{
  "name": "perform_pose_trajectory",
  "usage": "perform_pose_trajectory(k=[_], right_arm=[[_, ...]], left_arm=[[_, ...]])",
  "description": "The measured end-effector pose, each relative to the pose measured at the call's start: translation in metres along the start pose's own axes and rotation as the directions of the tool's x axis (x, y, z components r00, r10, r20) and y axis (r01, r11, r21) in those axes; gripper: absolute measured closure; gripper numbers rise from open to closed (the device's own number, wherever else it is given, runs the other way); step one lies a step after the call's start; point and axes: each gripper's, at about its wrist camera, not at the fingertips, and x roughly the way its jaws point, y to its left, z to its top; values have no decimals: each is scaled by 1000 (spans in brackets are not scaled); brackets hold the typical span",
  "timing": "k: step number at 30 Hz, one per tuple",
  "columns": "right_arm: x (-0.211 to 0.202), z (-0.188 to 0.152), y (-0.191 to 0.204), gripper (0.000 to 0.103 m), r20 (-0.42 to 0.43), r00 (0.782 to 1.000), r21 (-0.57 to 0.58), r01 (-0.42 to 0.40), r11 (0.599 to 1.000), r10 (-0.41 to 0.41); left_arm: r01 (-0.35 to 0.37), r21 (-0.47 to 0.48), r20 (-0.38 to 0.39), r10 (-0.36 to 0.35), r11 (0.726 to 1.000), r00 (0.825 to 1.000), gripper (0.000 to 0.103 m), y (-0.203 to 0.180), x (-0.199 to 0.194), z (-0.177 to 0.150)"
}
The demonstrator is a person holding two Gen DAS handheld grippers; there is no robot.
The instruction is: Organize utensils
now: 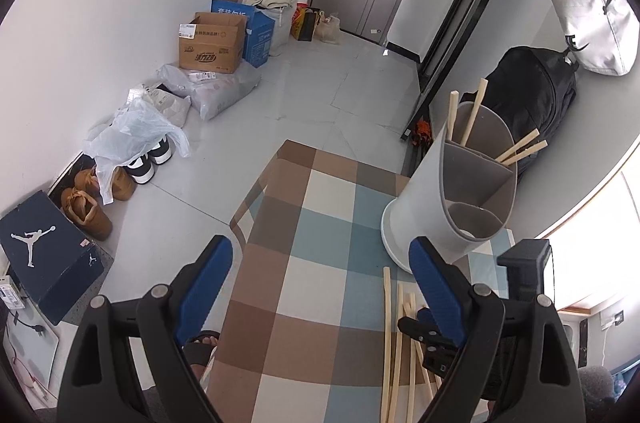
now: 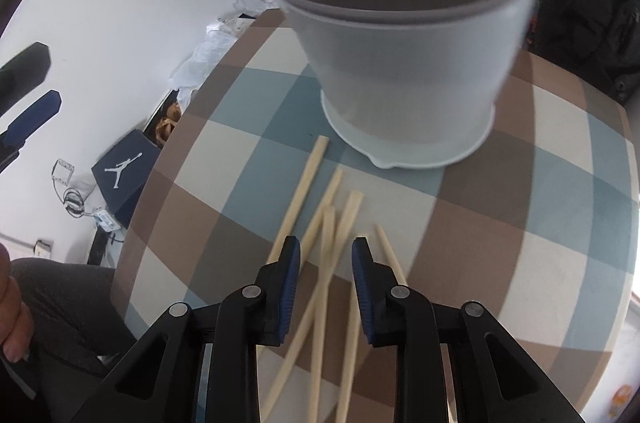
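A grey divided utensil holder (image 1: 452,191) stands on the checked tablecloth (image 1: 320,263), with several wooden chopsticks (image 1: 476,111) upright in its far compartments. Several loose chopsticks (image 1: 394,343) lie on the cloth in front of it. My left gripper (image 1: 320,287) is wide open and empty, above the table's left part. In the right wrist view the holder (image 2: 400,63) is close ahead and the loose chopsticks (image 2: 324,223) lie fanned under my right gripper (image 2: 326,255). It is open, jaws on either side of two chopsticks, just above them.
The table edge (image 1: 248,207) drops to the floor on the left, where shoes (image 1: 92,203), a dark shoe box (image 1: 44,255), bags and cardboard boxes (image 1: 212,43) sit along the wall. A black backpack (image 1: 536,91) is behind the holder.
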Motion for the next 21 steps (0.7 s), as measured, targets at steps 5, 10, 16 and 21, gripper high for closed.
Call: perform_pose_trajectory(k=[5, 10, 16, 21], right_arm=[[8, 8, 9, 77, 1, 999, -32, 49, 998, -49], [10, 7, 6, 94, 7, 998, -2, 56, 998, -56], [-8, 3, -7, 97, 67, 997, 76, 18, 997, -23], [-46, -3, -21, 98, 176, 984, 124, -34, 992, 12]], left_arm=[[-6, -19, -7, 6, 1000, 1000, 16, 5, 3, 1], [-15, -26, -9, 15, 1000, 1000, 16, 8, 6, 3], [-37, -15, -36, 37, 999, 999, 16, 7, 15, 0], [-59, 31, -109, 62, 998, 992, 16, -2, 34, -8]])
